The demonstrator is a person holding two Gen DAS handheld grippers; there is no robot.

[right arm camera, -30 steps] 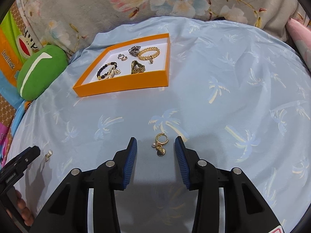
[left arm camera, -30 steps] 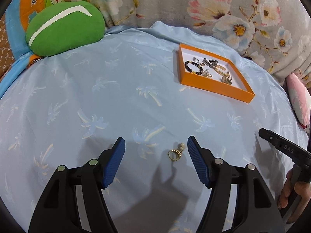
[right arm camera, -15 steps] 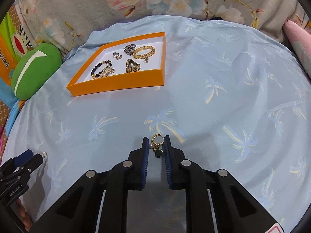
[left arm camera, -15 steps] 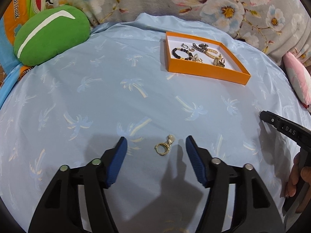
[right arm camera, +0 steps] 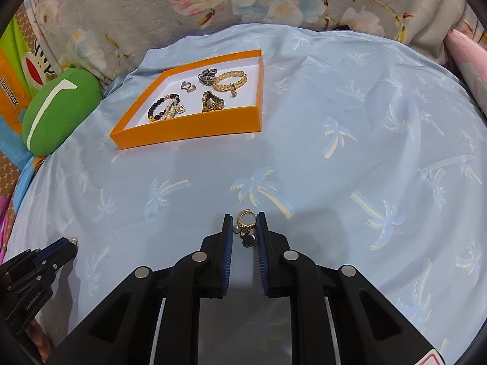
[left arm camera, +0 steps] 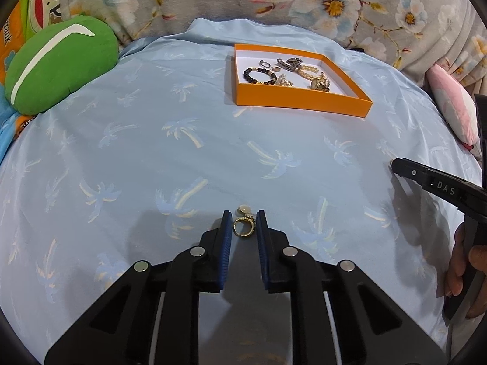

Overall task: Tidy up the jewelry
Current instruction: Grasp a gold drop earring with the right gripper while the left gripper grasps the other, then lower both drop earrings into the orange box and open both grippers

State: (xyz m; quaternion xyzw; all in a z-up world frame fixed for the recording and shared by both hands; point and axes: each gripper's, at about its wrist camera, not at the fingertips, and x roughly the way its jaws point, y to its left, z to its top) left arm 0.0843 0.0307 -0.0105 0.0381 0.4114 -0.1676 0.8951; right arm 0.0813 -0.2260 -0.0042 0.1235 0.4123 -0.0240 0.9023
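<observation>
Right gripper (left arm camera: 438,187) marked "DAS", near orange tray (left arm camera: 304,102)

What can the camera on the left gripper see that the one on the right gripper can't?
Only the left wrist view shows the gold ring with a pearl between the left gripper fingers. Only the right wrist view shows the gold charm earring pinched in the right gripper. Both show the orange tray of jewelry, the green cushion and the palm-print sheet.
</observation>
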